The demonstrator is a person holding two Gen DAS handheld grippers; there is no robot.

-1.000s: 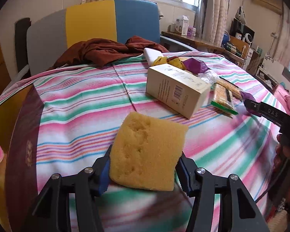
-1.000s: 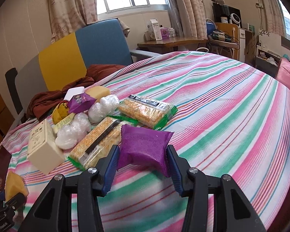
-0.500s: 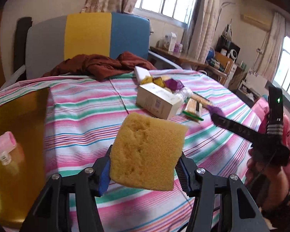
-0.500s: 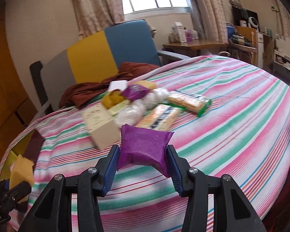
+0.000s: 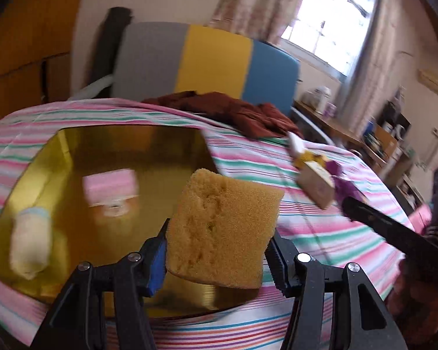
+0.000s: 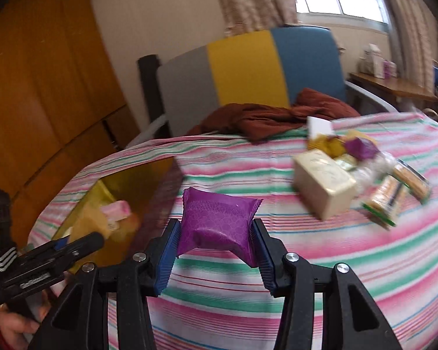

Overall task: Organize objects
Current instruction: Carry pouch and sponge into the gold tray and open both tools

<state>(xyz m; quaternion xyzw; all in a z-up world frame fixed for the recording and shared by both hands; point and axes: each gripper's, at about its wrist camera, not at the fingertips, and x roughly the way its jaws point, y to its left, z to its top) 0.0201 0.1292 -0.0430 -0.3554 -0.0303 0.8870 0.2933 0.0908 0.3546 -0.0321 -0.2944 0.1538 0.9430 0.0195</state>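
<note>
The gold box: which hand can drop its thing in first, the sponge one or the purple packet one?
Probably left. The left gripper holds the sponge over the gold box; the right gripper's purple packet sits beside it.

On the table (image 5: 312, 230), a box (image 5: 172, 143) sits at the left with two or three small things inside it, too blurred to name. In the left wrist view the sponge (image 5: 222, 230) hangs in front of the box's right part, above its near rim. To the right lies a carton (image 6: 321, 180), with a cluster of packets (image 6: 391, 192) just beside and behind it. A crumpled cloth (image 6: 265, 119) lies at the table's far edge, and a chair (image 6: 248, 67) stands behind it. In the right wrist view the pouch (image 6: 219, 221) hangs between box and carton.
</note>
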